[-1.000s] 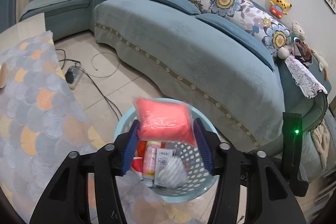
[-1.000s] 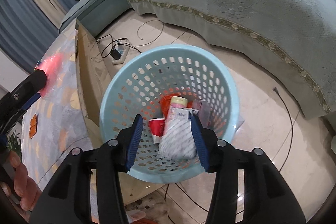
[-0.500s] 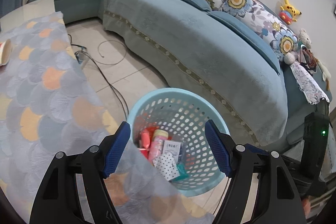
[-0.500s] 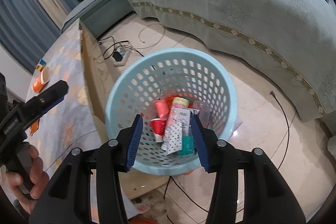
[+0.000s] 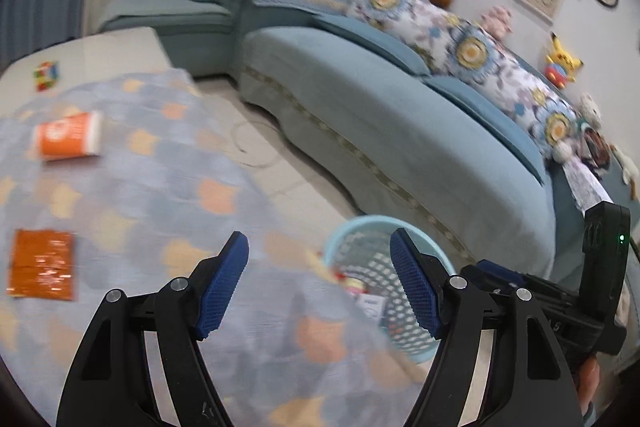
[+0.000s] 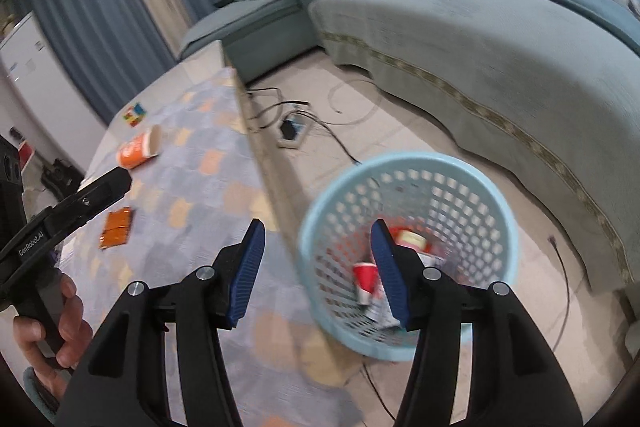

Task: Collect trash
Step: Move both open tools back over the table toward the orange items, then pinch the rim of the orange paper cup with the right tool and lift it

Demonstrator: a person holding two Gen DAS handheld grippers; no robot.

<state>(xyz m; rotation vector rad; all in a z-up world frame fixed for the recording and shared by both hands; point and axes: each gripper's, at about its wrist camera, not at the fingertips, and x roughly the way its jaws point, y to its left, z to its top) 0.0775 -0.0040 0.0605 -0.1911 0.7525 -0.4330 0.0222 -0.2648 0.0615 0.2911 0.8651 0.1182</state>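
A table covered by a scale-patterned cloth is seen beside a curved blue sofa, with floor between them. An orange cup is lying on its side toward the table's far edge, a puzzle cube is set beyond it near the far corner, and an orange sachet lies flat nearer the left edge. A light-blue perforated basket stands on the floor just off the table's right edge; a red cup, a tube and wrappers are held in it. A power strip and cables lie on the floor behind. The left gripper is held over the table edge with jaws wide apart and nothing between them. The right gripper's jaws have just been opening and are empty, over the basket rim.
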